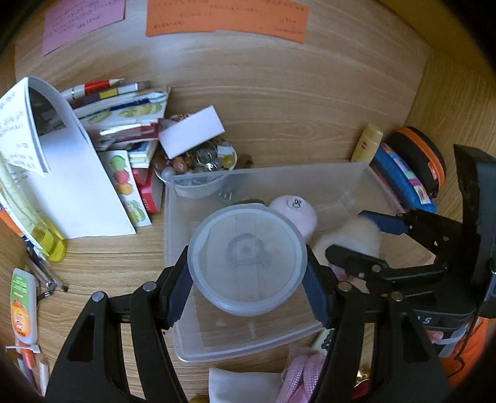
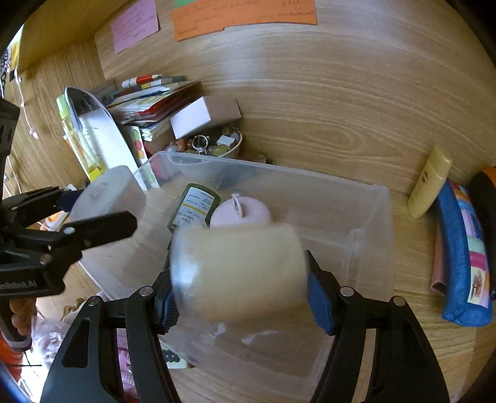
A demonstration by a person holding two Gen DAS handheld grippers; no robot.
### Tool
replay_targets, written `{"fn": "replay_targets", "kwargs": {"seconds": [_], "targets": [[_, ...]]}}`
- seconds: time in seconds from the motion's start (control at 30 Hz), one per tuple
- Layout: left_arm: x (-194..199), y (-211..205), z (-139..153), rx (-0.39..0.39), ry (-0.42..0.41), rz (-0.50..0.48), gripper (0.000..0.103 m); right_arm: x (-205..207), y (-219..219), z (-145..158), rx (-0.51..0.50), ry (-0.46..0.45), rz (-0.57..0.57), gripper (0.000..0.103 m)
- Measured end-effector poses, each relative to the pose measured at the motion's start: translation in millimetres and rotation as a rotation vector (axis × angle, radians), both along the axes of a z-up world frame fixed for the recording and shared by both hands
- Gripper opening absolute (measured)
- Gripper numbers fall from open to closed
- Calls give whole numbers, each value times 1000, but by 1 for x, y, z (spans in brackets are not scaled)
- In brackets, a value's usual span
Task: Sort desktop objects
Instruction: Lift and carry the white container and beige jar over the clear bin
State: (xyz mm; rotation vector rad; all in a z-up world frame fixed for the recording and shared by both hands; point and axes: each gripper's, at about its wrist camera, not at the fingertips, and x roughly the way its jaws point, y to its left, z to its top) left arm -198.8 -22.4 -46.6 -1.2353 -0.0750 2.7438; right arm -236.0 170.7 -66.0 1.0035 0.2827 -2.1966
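Over a cluttered wooden bench (image 1: 279,102), both grippers hovered above a clear plastic bin (image 1: 350,179) at the moment of the shot. The left gripper (image 1: 248,279) had its fingers (image 1: 178,291) clamped on the sides of a round, lidded plastic tub (image 1: 246,257), held above the near half of the bin. The right gripper (image 2: 238,297) gripped a pale cream, cylinder-shaped object (image 2: 238,269), blurred in the right wrist view, between its blue-padded fingers (image 2: 321,307), also above the bin.

Inside the bin lay a pink candle (image 2: 241,212) with a short wick and, touching its left side, a dark green labelled bottle (image 2: 193,204), both toward the far wall.

Beyond the bin's far left corner sat a bowl of beads and trinkets (image 1: 198,161) with a small white box (image 1: 192,131) resting across it. A heap of booklets and papers (image 1: 117,124) filled the bench's left side, with a white tube (image 1: 23,310) near the left edge. To the right of the bin lay a yellow tube (image 2: 429,183), a blue pencil case (image 2: 462,263) and a black pouch with orange trim (image 1: 418,158). Orange (image 1: 226,17) and pink (image 1: 80,21) sheets of paper lay along the far edge.
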Motion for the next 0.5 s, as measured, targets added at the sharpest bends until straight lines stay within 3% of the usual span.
{"fn": "replay_targets", "kwargs": {"seconds": [0.17,0.5], "targets": [[-2,4,-7,-19,-23,-6,64,5,-10,-6,56,40,26,63],[-3,5,-18,-21,-72,-20,64,1,-6,-6,36,-7,20,63]]}}
